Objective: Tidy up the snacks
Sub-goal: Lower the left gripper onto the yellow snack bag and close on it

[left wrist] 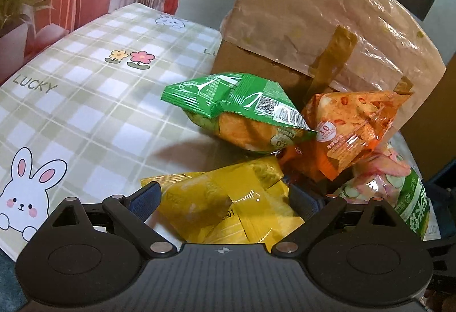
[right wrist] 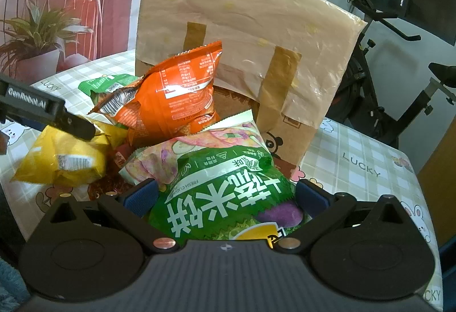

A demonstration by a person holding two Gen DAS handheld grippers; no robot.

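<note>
Surface: checked tablecloth (left wrist: 85, 101), box (left wrist: 327, 15) ahead of grippers.
L gripper (left wrist: 225, 198): wide open, yellow pkt (left wrist: 228, 206) straddled, ungripped.
R gripper (right wrist: 226, 195): wide open round green pkt (right wrist: 222, 198).
Risk: slick film squeezed out; orange bag (right wrist: 176, 95) toppled.

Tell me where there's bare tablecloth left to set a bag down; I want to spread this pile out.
Free: the checked tablecloth left of the green bag, out to the rabbit print, and the strip right of the cardboard box by the far "LUCKY" print. Crowded: in front of the box, where the green, orange, yellow and cucumber rice-cracker bags overlap.
</note>
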